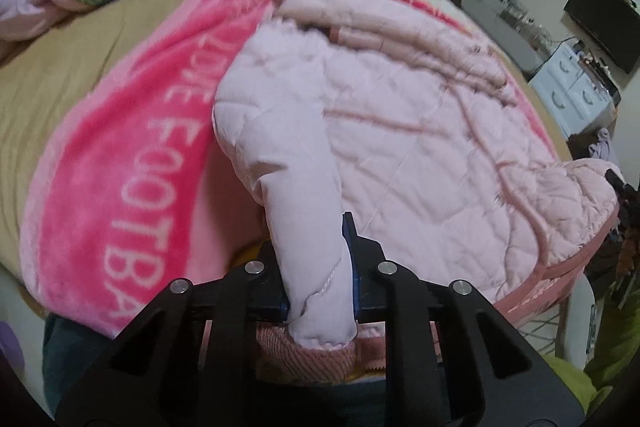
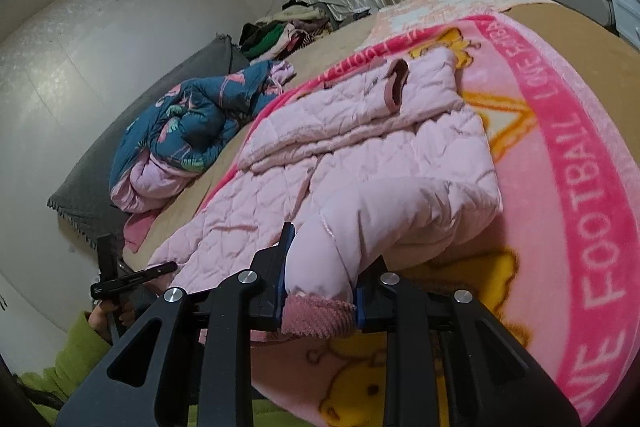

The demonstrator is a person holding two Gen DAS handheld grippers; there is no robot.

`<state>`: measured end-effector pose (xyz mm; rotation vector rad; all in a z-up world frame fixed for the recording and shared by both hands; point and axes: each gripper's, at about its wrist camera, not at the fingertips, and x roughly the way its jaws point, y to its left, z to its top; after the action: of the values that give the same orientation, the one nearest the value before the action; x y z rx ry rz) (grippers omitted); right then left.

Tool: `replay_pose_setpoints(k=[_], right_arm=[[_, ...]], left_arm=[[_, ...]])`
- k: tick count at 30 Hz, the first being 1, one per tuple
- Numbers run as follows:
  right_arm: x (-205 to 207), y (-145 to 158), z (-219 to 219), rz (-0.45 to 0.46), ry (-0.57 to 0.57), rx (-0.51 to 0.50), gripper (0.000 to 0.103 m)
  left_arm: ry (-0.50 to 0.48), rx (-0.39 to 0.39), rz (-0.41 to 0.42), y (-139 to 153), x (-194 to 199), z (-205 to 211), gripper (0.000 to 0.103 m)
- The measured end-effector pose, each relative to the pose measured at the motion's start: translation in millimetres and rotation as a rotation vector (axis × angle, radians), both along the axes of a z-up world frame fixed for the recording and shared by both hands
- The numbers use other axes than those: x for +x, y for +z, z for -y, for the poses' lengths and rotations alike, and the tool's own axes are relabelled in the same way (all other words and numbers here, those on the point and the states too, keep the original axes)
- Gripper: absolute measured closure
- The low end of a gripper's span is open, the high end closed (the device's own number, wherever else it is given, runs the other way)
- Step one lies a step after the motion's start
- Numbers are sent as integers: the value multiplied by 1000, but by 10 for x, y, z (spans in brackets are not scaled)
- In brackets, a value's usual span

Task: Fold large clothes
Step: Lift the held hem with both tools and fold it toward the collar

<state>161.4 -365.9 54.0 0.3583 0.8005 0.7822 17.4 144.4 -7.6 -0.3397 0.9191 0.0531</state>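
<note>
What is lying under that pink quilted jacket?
The pink quilted jacket lies on a pink football blanket, which covers a tan sheet. Whatever is under the jacket's middle is hidden.

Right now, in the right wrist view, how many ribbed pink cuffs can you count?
2: one ribbed pink cuff clamped in the right gripper; the other on the far sleeve folded across the pale pink quilted jacket.

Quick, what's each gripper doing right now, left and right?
Left gripper: shut on the pink jacket, at a sleeve end.
Right gripper: shut on the same jacket's sleeve, near its cuff.
</note>
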Motion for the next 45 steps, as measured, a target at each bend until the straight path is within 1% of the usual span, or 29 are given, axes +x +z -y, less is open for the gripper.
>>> replay_pose_setpoints(k=[4,11,17,24,31,42,45], right_arm=[[87,35,12,-13,-27,22,80],[221,189,16,27,-43,49,80],[330,271,12,51,-52,65,80],[471,385,8,89,-60,82,81],[642,488,32,107,-75,101,81],[901,720,55,161,-111,125,81],[967,765,49,167,-121,127,81]], left_arm=[[7,13,50,218,42,31,91],[41,34,107,486,166,65,91],[52,86,134,696,313,132,91],[49,122,163,864,461,184,91],[67,123,194,1009,638,115,91],[81,152,256,1320,950,74,91],[85,147,269,1390,1034,44,91]])
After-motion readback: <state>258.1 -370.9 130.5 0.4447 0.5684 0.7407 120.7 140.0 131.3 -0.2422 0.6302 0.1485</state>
